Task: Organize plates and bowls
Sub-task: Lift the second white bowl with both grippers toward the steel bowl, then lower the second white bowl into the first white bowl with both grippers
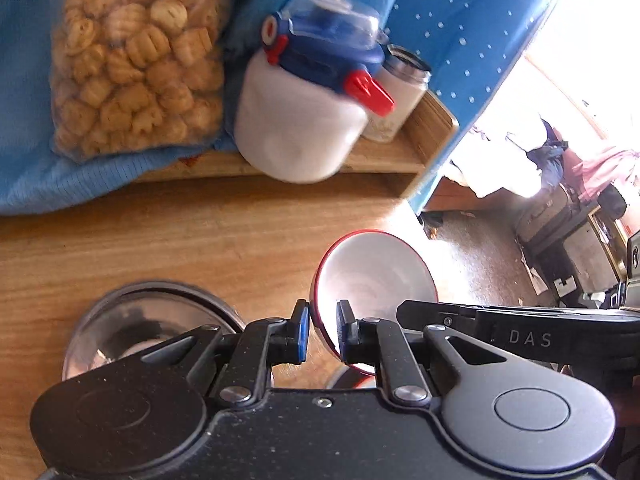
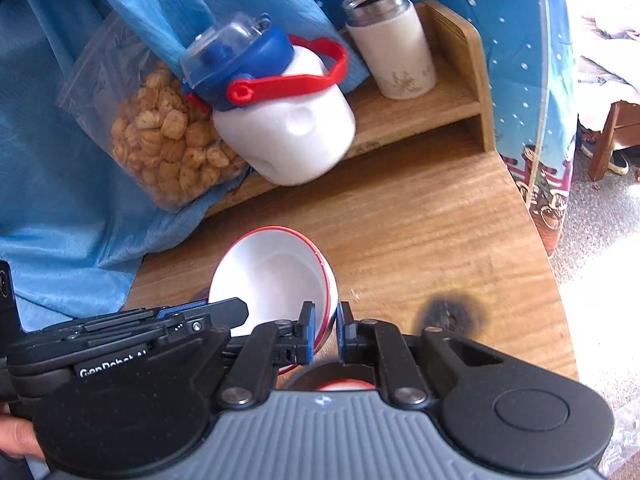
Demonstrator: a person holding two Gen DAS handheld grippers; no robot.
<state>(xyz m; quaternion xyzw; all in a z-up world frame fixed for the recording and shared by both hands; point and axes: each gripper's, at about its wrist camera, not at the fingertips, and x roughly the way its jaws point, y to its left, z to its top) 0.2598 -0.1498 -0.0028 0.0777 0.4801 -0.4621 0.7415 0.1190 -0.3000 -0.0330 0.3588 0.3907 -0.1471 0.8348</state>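
Note:
A white bowl with a red rim [image 1: 372, 280] is tilted up above the wooden table. My left gripper [image 1: 323, 330] is shut on its left rim. My right gripper [image 2: 325, 330] is shut on its right rim; the bowl shows in the right wrist view [image 2: 272, 280]. A steel bowl [image 1: 136, 320] sits on the table to the left of the left gripper. Under the right gripper another red-rimmed dish [image 2: 344, 385] shows partly, inside a dark round rim.
A wooden shelf [image 2: 452, 104] at the back holds a white bottle with a blue lid [image 2: 280, 120] and a white steel-topped flask [image 2: 392, 48]. A bag of biscuits [image 1: 136, 60] lies on blue cloth. The table edge [image 2: 556, 264] curves at the right, with a burn mark [image 2: 452, 312].

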